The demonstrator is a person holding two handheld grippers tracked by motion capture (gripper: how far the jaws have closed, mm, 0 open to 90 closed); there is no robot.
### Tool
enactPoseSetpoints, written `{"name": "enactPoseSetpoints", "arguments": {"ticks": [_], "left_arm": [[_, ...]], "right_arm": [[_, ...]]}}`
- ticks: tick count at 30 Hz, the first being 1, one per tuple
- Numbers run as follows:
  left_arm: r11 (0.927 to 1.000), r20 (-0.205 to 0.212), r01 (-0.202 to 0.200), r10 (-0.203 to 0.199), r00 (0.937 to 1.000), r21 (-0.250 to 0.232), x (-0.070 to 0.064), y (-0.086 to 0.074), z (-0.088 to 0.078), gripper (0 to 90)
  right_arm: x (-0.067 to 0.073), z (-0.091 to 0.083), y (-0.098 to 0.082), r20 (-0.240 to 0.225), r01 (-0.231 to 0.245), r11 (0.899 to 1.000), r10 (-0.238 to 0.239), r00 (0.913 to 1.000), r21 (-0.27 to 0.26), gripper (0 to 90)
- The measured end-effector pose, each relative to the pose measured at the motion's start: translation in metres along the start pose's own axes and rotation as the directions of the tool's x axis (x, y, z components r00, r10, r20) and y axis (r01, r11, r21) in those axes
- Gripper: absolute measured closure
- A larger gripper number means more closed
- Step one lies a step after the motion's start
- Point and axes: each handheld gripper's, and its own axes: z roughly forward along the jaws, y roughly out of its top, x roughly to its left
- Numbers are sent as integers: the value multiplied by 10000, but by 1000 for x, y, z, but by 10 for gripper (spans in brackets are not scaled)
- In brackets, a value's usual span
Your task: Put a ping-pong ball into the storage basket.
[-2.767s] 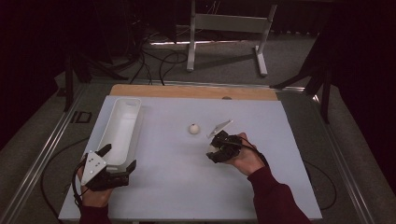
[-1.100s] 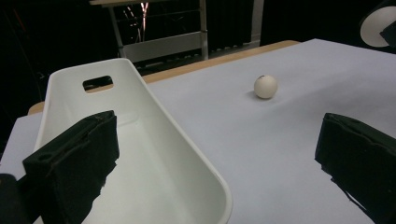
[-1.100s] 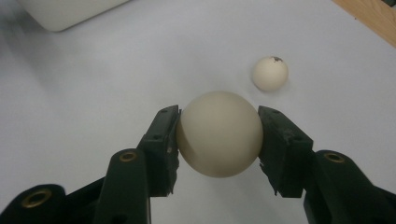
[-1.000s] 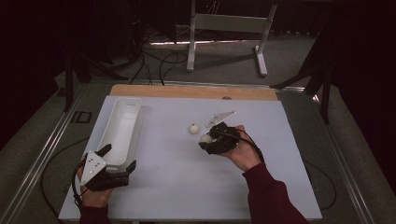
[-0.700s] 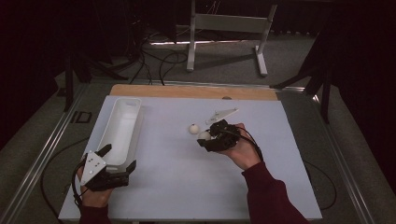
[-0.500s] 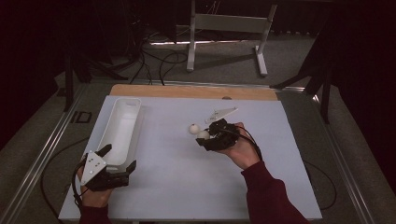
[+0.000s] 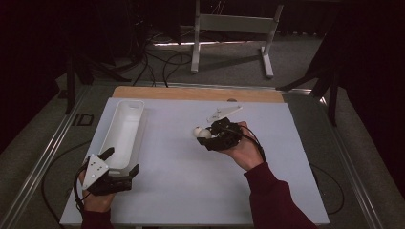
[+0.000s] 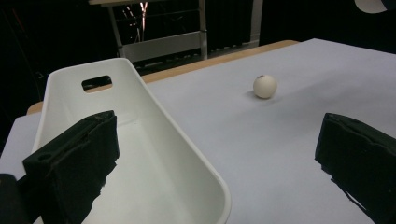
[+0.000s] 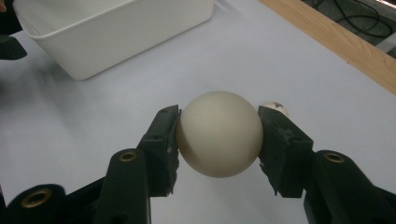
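Ball (image 9: 218, 134) is being clamped across its widest part by the right gripper (image 9: 218, 140), approx. mid-worktop, nearer the far edge. A 2nd, smaller ball (image 9: 275, 108) is sitting on the worktop just behind the right jaw. Judged light, hard-shelled, smooth, so likely to squirt out if gripped off-centre; pads should be kept on the equator. Left gripper (image 8: 210, 154) is being held wide open w/ nothing in it, one jaw inside the white tray (image 8: 140, 93) at the near-left corner.

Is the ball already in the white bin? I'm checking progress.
No, the ball sits clamped between the right tongs above the table, while the white bin stands apart.
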Motion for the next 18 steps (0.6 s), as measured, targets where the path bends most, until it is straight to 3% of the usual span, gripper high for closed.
{"name": "enactPoseSetpoints", "arguments": {"ticks": [18], "left_arm": [[10000, -8, 4, -4, 10000, 8, 0, 0, 0, 5]], "right_arm": [[2, -1, 17, -80, 19, 9993, -22, 10000, -384, 505]]}}
